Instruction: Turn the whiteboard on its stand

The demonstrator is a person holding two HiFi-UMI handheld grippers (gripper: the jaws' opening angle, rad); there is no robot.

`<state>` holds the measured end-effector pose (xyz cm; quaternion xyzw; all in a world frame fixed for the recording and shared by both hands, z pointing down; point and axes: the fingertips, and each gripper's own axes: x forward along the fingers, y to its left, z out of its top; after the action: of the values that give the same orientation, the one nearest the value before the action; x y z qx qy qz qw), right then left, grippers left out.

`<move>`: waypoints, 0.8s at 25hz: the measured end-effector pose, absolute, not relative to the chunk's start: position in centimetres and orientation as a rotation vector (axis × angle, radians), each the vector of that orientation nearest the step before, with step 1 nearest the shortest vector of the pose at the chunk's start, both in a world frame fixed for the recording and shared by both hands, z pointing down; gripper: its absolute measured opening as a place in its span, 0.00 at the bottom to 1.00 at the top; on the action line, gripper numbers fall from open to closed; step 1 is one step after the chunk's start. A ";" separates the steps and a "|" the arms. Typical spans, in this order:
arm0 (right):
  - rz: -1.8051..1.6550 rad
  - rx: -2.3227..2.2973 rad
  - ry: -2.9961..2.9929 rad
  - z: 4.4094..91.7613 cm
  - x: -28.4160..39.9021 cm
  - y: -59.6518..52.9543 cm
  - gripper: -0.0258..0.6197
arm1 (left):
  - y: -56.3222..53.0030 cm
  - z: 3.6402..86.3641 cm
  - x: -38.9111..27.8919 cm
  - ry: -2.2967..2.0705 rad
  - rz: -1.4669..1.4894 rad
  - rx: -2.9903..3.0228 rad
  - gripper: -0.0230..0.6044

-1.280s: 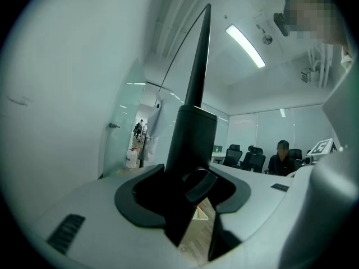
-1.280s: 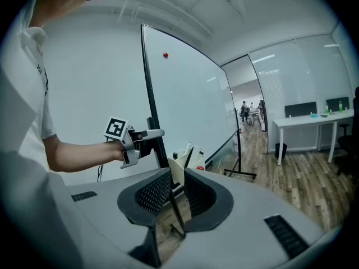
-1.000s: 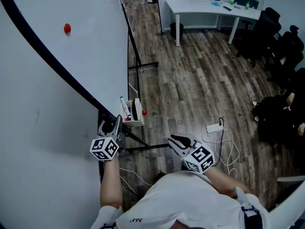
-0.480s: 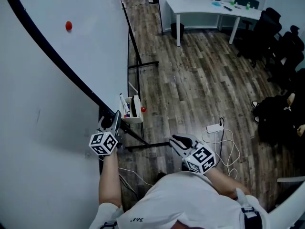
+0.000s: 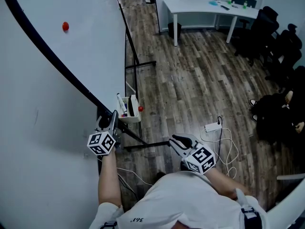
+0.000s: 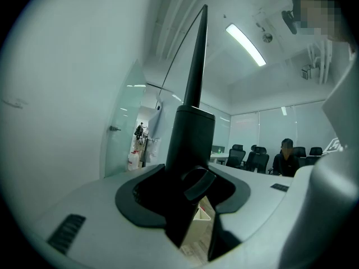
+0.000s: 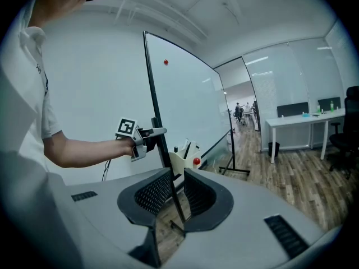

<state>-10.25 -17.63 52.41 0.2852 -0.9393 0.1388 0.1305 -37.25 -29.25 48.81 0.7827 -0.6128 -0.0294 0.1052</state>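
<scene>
The whiteboard (image 5: 62, 46) is a big white panel with a black frame (image 5: 52, 63), standing at the left and swung edge-on to me. A red magnet (image 5: 65, 26) sticks to it. My left gripper (image 5: 112, 120) is shut on the frame's near edge, just below a white marker tray (image 5: 128, 109). In the left gripper view the black frame bar (image 6: 193, 122) fills the space between the jaws of the left gripper (image 6: 188, 200). My right gripper (image 5: 175, 140) hangs open and holds nothing, apart from the board. The right gripper view shows the whiteboard (image 7: 185, 105) and the left gripper (image 7: 154, 133) clamped on it, beyond the right gripper (image 7: 176, 192).
The stand's black foot (image 5: 140, 66) runs across the wooden floor. A power strip with white cable (image 5: 212, 127) lies to my right. A white desk (image 5: 209, 6) and black office chairs (image 5: 281, 37) stand at the back, and a dark bag (image 5: 274, 113) lies at the right.
My left gripper has crept slightly up and to the left with the frame edge in it. The right gripper has stayed where it was.
</scene>
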 end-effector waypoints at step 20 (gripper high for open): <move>0.407 0.834 -2.742 52.0 -9.7 -17.3 0.15 | -26.6 48.7 -35.6 -1.784 -0.081 2.317 0.36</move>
<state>-9.71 -17.33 51.96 0.2859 -0.9400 0.1395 0.1229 -35.63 -26.57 48.69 0.7874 -0.6064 -0.0276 0.1078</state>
